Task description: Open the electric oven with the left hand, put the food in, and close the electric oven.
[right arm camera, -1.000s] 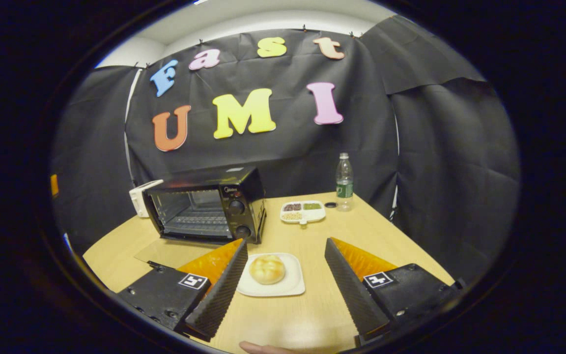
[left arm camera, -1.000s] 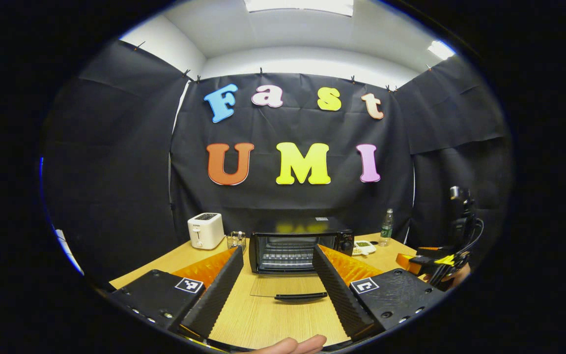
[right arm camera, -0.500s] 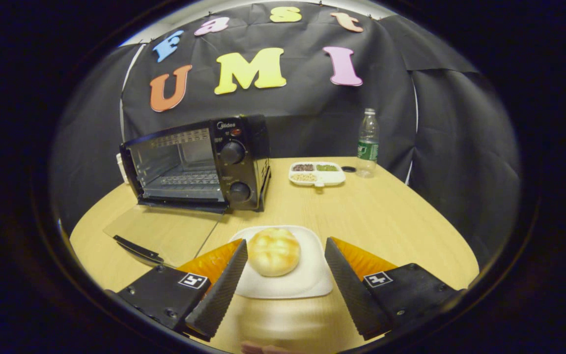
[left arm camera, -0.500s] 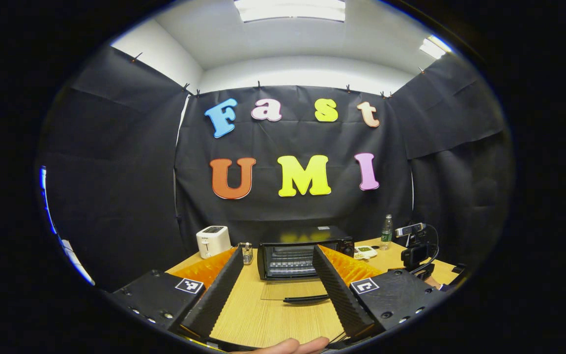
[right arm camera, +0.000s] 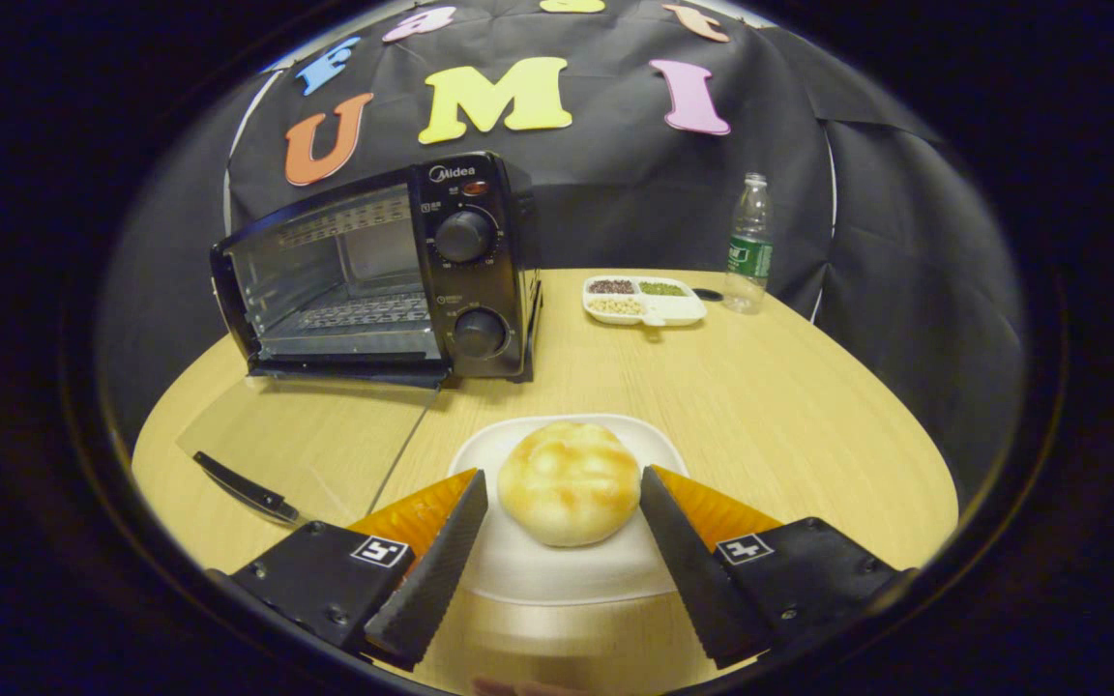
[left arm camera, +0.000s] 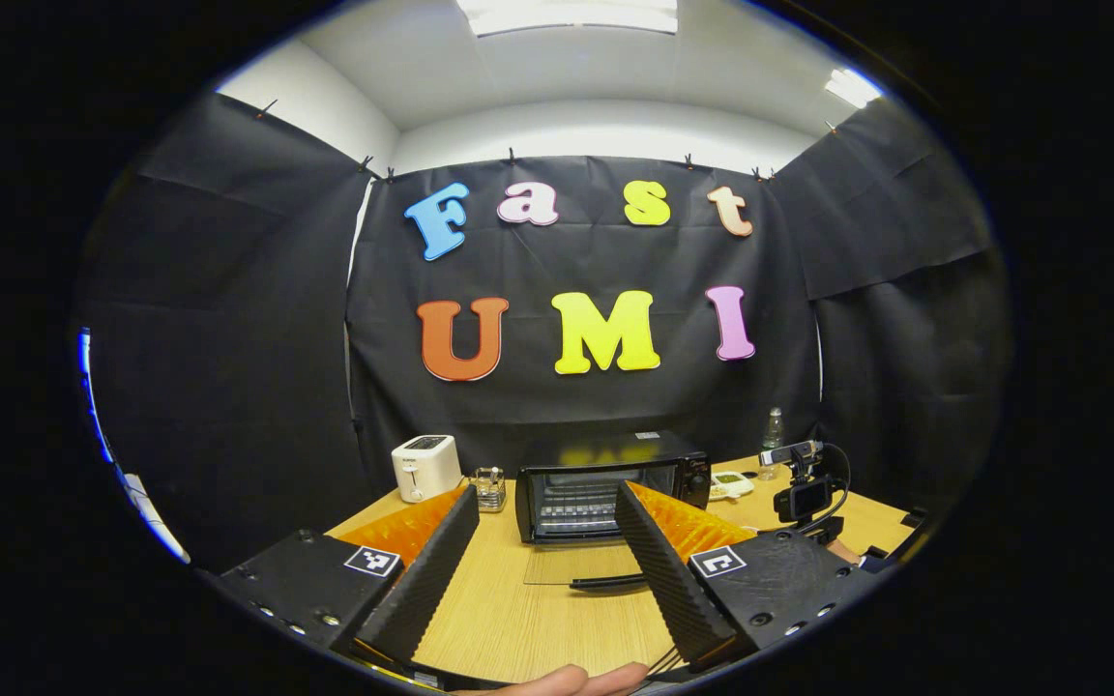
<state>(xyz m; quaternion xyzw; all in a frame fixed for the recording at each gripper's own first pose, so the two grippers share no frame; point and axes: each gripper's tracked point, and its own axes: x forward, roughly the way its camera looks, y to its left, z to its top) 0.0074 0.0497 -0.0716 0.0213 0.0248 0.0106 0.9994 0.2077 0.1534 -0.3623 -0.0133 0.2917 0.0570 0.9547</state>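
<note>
electric oven (right arm camera: 378,275) open at the back left of the table (right arm camera: 808,387), glass door (right arm camera: 306,445) folded flat onto the wood with its handle (right arm camera: 243,486) nearest the edge. bread roll (right arm camera: 569,481) on a white plate (right arm camera: 528,570) in front of the oven, flanked by the right gripper (right arm camera: 565,536), fingers apart, apparently not yet touching. left gripper (left arm camera: 545,565) also spread, holding nothing, well back from the oven (left arm camera: 605,483). likely risks: soft roll crushed by too firm a squeeze; plate nudged or dragged by a low fingertip; roll dropped from a shallow grip; lowered door or handle clipped on the way to the rack.
</note>
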